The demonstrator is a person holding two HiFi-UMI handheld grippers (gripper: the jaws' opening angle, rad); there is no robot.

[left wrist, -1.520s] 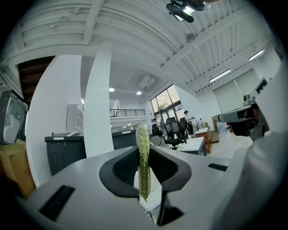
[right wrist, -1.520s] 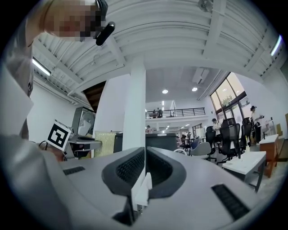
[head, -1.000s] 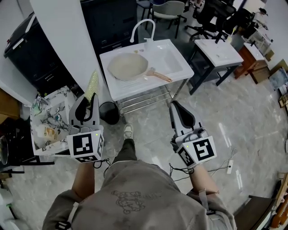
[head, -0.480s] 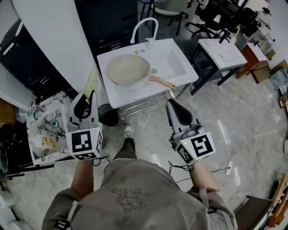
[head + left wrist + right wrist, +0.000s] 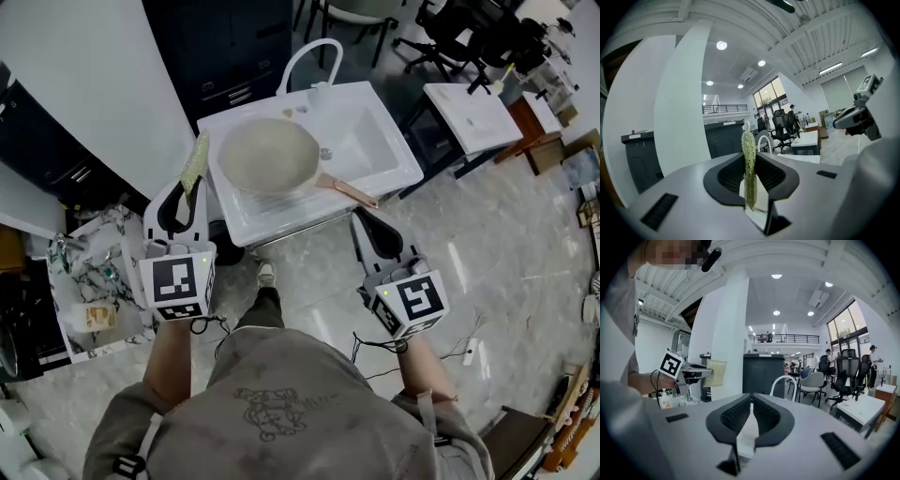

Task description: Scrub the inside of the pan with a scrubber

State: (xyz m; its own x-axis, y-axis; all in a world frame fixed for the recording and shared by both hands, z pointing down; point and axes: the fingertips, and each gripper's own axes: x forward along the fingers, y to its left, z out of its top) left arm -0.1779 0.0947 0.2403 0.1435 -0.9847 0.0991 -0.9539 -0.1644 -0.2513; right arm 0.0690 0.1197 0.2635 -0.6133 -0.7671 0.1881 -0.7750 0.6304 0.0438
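On the sink (image 5: 367, 141), pan (image 5: 267, 155), handle (image 5: 352, 190) toward right gripper (image 5: 364, 223) (mouth up).

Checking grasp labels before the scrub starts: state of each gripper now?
Left gripper: closed on the scrubber.
Right gripper: closed, empty.

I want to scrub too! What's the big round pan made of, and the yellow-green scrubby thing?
The round beige pan looks like metal with a matte, stone-like coating; its handle has a coppery sheen. The flat yellow-green scrubber seems a thin, glittery mesh cloth, probably plastic fibre.
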